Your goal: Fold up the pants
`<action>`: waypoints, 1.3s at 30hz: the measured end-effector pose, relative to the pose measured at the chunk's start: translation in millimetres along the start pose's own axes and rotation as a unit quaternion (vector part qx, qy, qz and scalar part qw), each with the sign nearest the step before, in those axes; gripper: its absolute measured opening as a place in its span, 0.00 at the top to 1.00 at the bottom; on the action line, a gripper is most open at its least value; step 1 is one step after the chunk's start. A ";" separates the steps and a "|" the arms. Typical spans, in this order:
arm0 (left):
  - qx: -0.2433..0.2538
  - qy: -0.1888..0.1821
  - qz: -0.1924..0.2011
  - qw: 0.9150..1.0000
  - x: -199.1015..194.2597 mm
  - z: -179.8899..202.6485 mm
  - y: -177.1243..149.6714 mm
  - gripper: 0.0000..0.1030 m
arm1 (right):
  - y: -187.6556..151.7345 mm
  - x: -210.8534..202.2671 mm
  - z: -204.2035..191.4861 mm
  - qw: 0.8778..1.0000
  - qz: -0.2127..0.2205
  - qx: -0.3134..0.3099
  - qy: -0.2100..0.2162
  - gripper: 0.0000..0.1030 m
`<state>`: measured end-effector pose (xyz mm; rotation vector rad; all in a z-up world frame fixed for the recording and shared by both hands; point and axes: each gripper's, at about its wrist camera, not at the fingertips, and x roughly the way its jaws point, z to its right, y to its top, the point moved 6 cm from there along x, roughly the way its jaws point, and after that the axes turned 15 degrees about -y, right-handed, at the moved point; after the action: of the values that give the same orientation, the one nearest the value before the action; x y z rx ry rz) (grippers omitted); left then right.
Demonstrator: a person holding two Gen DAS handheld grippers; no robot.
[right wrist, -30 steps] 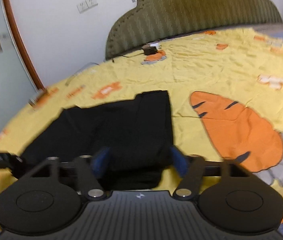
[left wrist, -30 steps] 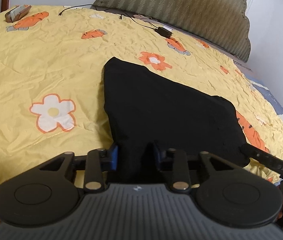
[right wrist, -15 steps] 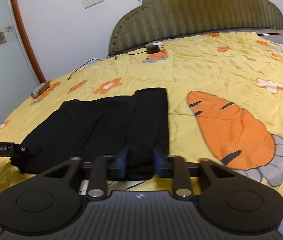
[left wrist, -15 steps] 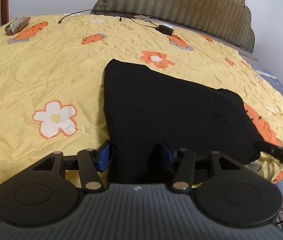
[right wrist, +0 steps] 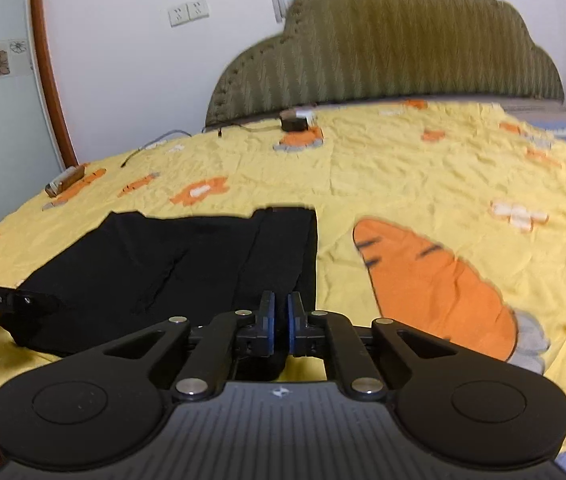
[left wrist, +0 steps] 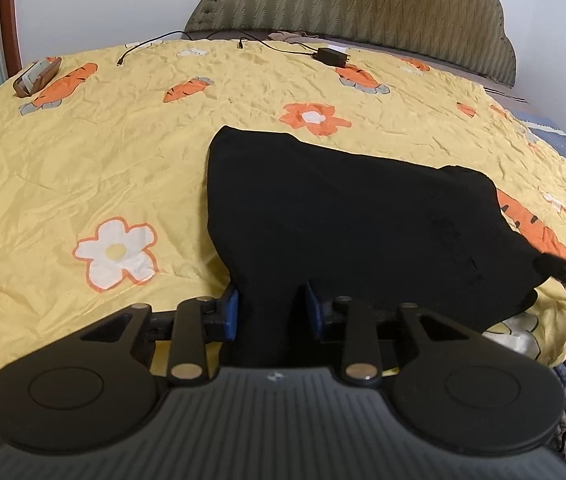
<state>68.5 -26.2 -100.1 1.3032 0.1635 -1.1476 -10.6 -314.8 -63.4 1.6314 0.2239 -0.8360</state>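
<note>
Black pants (left wrist: 343,216) lie flat on the bed (left wrist: 83,168) ahead of both tools. Left tool (left wrist: 271,312), jaws just closing, clamps the near edge; right tool (right wrist: 279,322) pinches its corner (open sheet beyond).

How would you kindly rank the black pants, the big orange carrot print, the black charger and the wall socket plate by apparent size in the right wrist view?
1. Black pants
2. Big orange carrot print
3. Wall socket plate and black charger: they look alike, both far from the camera, so no ranking between them.
</note>
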 end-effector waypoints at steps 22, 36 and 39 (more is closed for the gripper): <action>0.038 0.036 -0.002 0.999 -2.0 8.9 -4.2 0.59 | -11.6 -1.7 -31.2 0.997 0.001 -0.076 -0.013 0.94; 0.039 0.049 -0.002 0.998 -2.6 7.4 -6.9 0.48 | -15.3 -7.7 -25.2 0.998 0.003 -0.065 -0.016 0.92; 0.036 0.047 -0.004 0.998 -3.5 7.0 -7.0 0.48 | -15.0 -8.1 -24.2 0.998 0.003 -0.065 -0.020 0.87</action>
<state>58.4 -28.7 -100.0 1.4223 0.1971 -1.1085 -15.5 -286.4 -69.7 1.4919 0.2403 -0.8319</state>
